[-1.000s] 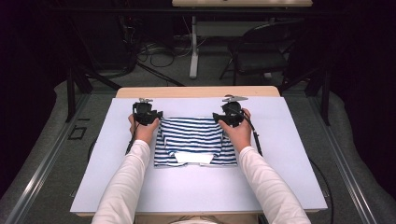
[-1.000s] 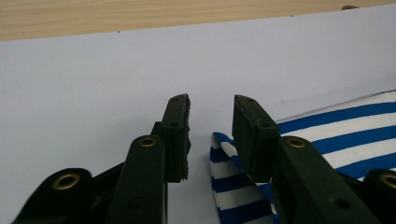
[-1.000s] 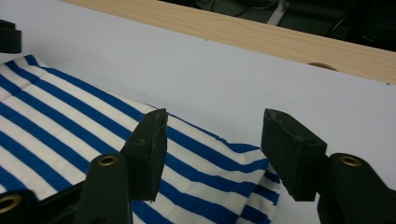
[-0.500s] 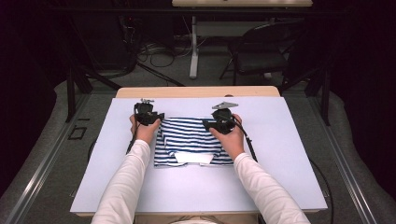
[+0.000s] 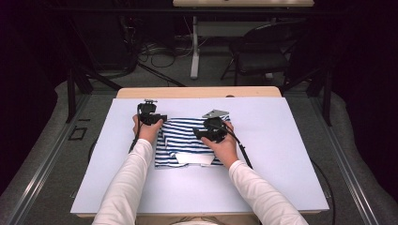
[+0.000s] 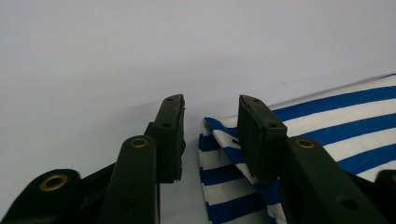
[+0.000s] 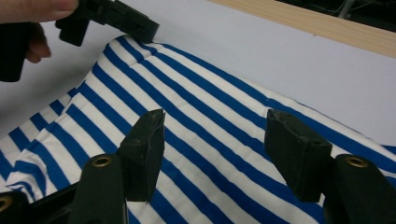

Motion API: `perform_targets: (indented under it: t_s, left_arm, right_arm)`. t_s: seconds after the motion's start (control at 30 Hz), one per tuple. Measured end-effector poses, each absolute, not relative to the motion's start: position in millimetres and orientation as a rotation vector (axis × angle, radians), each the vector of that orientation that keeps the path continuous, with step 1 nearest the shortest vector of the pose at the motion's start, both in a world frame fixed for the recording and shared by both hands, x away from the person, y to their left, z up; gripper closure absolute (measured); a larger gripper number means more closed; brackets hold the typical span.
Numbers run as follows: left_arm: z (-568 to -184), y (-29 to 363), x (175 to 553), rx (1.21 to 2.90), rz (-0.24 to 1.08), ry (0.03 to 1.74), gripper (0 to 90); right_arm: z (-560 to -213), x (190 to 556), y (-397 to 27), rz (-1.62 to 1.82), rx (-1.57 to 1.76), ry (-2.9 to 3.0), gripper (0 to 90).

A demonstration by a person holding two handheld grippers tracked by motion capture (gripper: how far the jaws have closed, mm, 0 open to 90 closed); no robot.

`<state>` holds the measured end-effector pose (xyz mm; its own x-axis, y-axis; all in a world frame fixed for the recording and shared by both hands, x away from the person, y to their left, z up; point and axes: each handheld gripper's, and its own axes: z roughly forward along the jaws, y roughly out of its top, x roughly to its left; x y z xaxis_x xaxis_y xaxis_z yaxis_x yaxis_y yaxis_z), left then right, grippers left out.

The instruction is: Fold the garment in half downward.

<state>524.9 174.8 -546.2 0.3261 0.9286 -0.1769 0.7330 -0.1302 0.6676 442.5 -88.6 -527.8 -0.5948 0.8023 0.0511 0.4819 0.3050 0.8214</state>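
The room behind is dark, with a black chair [image 5: 263,54] and loose cables on the floor beyond a bench [image 5: 291,154] covered by a pale sheet, its wooden far edge showing. On that sheet, a little left of the middle, lies the striped shirt [image 5: 185,140], blue and white, folded into a rough rectangle with a plain white patch at its near edge. I work from the near side, my white sleeves coming in from below. My left gripper [image 5: 151,117] sits at the shirt's far left corner; in the left gripper view its fingers [image 6: 170,130] stand apart, one over the bare sheet and the other over the cloth, with the folded corner of the shirt lying in the gap between them and neither pad pressing on it. My right gripper [image 5: 211,131] hangs over the far right part of the shirt, its grey plate on top and its cable trailing toward my forearm. In the right gripper view its fingers [image 7: 147,149] are spread wide above the stripes, nothing pinched between them, the cloth running flat below; whether the tips touch the fabric I cannot tell. Farther off in that same view my left hand and its gripper rest at the shirt's corner, beside the pale sheet.
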Motion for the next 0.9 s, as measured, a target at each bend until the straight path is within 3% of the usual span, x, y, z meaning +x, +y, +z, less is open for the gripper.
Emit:
perform_targets:
  t_s: [0.47,0.9]
  left_arm:
    - [-556,171,531,1.951,0.374,1.461,64.1]
    - [-554,170,530,1.993,0.342,1.425,86.6]
  right_arm:
    - [-529,429,-71,1.26,1.111,2.242,38.1]
    - [-534,424,-62,1.284,1.093,2.265,38.1]
